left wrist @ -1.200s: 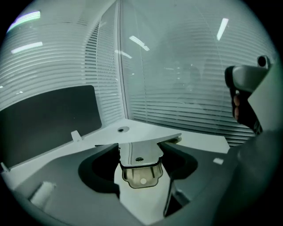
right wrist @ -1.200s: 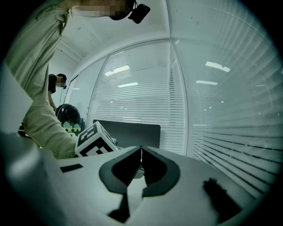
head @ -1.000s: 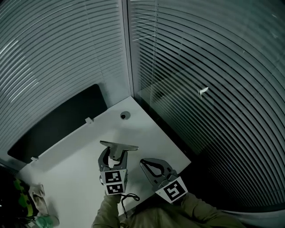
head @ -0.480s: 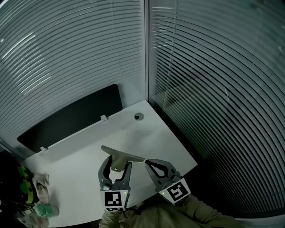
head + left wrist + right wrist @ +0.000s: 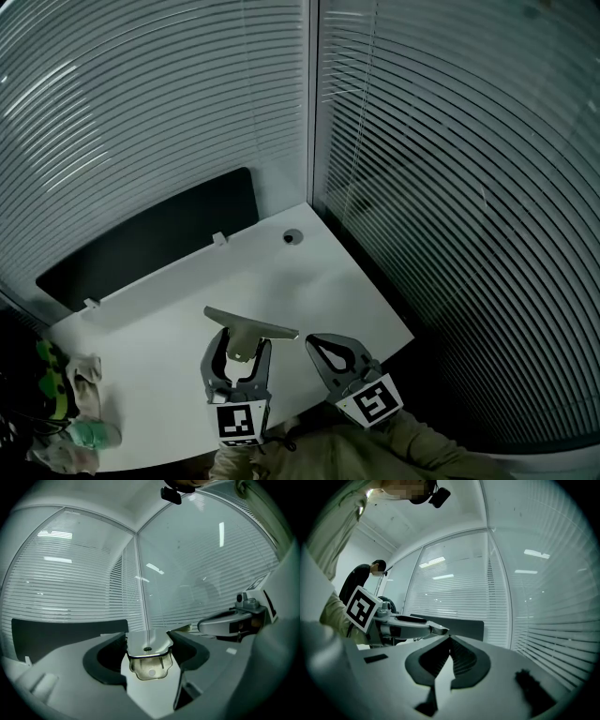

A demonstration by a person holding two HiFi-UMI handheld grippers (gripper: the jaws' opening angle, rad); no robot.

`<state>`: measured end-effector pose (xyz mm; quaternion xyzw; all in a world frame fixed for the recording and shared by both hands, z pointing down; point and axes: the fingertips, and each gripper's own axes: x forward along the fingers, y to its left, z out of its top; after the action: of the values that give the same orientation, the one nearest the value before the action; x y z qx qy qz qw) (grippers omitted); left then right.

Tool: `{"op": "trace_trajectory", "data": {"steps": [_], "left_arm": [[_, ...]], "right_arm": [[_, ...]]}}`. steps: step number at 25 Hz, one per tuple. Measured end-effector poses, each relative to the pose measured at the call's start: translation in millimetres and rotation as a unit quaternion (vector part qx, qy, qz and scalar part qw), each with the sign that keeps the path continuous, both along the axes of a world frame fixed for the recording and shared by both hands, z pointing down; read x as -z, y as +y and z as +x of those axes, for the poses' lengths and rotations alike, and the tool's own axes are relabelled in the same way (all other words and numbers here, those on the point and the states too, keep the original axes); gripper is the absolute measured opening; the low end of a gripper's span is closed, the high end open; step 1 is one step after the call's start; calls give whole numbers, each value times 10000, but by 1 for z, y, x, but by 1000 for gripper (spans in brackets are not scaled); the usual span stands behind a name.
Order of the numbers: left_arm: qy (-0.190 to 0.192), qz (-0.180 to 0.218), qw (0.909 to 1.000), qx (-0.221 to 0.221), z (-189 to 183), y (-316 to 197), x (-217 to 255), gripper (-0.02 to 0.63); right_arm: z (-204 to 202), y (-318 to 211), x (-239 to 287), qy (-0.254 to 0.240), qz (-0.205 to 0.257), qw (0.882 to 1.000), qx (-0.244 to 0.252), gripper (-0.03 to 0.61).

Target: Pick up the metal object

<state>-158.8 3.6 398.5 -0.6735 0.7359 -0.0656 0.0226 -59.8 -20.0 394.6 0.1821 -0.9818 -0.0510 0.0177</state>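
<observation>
The metal object [image 5: 251, 324], a flat silvery plate with a wide straight edge, is held above the white table [image 5: 169, 328] by my left gripper [image 5: 242, 347], which is shut on its narrow end. In the left gripper view the plate [image 5: 150, 665] sits clamped between the jaws of the left gripper [image 5: 147, 640]. My right gripper [image 5: 317, 341] hovers just to the right, shut with nothing in it. The right gripper view shows the right gripper [image 5: 450, 640] with its jaws pressed together, and the left gripper [image 5: 405, 627] beside it.
A black panel [image 5: 141, 244] stands along the table's far edge, below window blinds [image 5: 169, 112]. A round cable hole [image 5: 292, 236] sits in the far corner. Cloth and green items [image 5: 80, 403] lie at the near left. A person [image 5: 361, 581] stands in the background.
The left gripper, still holding the metal object, has drawn back a little toward the table's near edge. The right gripper stays shut beside it. The head view has shifted.
</observation>
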Motion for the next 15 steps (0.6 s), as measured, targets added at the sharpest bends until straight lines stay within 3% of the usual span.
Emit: {"op": "trace_trajectory", "data": {"steps": [8,15], "left_arm": [[-248,162,9995,-104,4,4,2,303],[-75,40,9999,-60,7,5,1,302]], "right_arm": [[3,7,0,103,113,9999,51,3],[3,9,1,74,171,9998,81,3]]}}
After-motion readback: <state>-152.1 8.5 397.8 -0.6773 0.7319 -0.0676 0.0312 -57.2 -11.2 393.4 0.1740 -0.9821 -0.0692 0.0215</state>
